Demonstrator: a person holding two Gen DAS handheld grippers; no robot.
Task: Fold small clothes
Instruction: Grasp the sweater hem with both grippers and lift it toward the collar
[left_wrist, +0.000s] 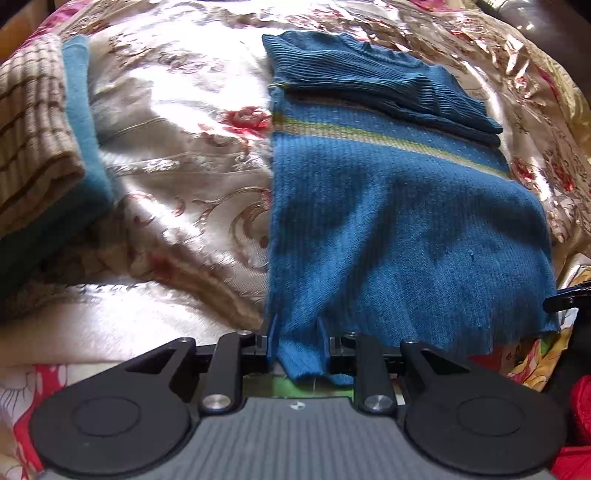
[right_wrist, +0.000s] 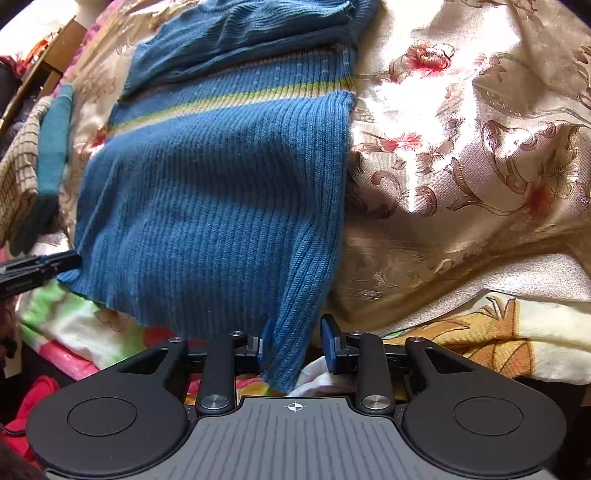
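A blue knit sweater (left_wrist: 399, 206) with a yellow-green stripe lies flat on a floral satin bedspread (left_wrist: 177, 147), its sleeves folded across the top. The left gripper (left_wrist: 298, 338) has its jaws around the hem's left corner, with cloth between the blue pads. In the right wrist view the same sweater (right_wrist: 221, 192) reaches down to the right gripper (right_wrist: 299, 343), whose jaws stand apart with the hem's right corner hanging between them. The left gripper's tip (right_wrist: 40, 266) shows at the hem's other corner.
A folded stack, a beige checked knit (left_wrist: 33, 129) on a teal garment (left_wrist: 85, 147), lies at the left. A colourful blanket (right_wrist: 498, 339) and red cloth (left_wrist: 580, 406) lie at the near bed edge. The bedspread (right_wrist: 461, 147) extends to the right.
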